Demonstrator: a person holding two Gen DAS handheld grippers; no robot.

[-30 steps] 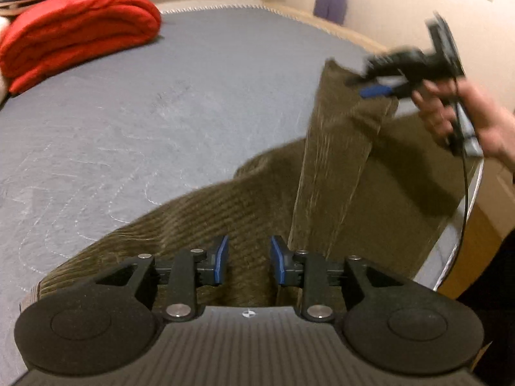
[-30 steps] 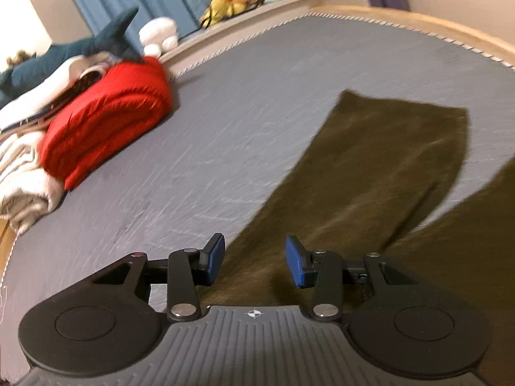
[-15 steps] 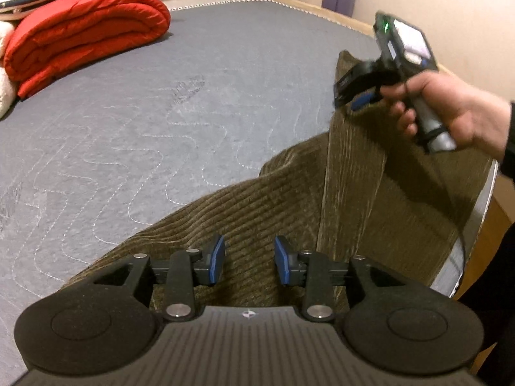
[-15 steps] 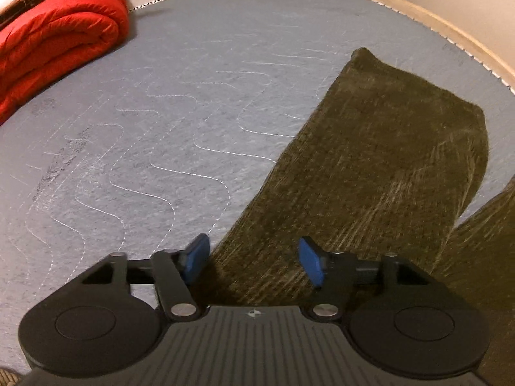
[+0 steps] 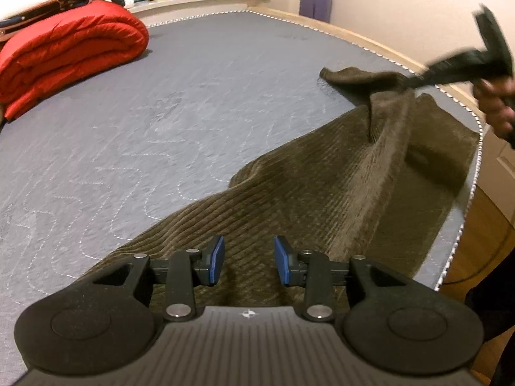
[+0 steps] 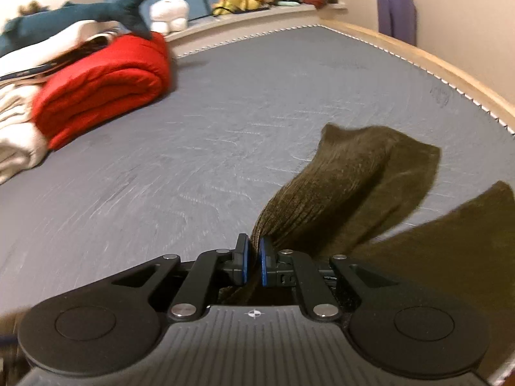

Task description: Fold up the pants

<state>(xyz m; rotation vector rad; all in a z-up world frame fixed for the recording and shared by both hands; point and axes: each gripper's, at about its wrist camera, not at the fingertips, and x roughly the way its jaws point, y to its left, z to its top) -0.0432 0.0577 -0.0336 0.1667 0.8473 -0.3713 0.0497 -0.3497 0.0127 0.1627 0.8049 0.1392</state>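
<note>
Half a second before, the right gripper [image 6: 252,262] had stood open over a flat trouser leg; by this moment it had clamped on the leg's edge and lifted it, so the cloth rose in a ridge off the bed [image 6: 225,112]. From the left wrist view the same gripper appeared blurred at the far right, in the person's hand [image 5: 494,109], with the leg's end trailing from it.

These pants [image 5: 322,199] were olive-brown corduroy, and they looked soft and limp with some weight: the raised leg sagged and draped rather than holding any shape. My guess was that the ribbed cloth would grip well between the blue pads [image 6: 243,263] and would not slip, though a pinch on one layer might leave the lower layer behind. A hem or a seam edge seemed the best place to take hold.

They lay spread near the bed's right edge, well apart from the red quilt [image 5: 67,54]. One leg was bunched in the right gripper and stretched away from it up the bed; the other lay flat at the right. The left gripper [image 5: 248,265] hung just above the wide part of the pants, its jaws part open with nothing between them.
</note>
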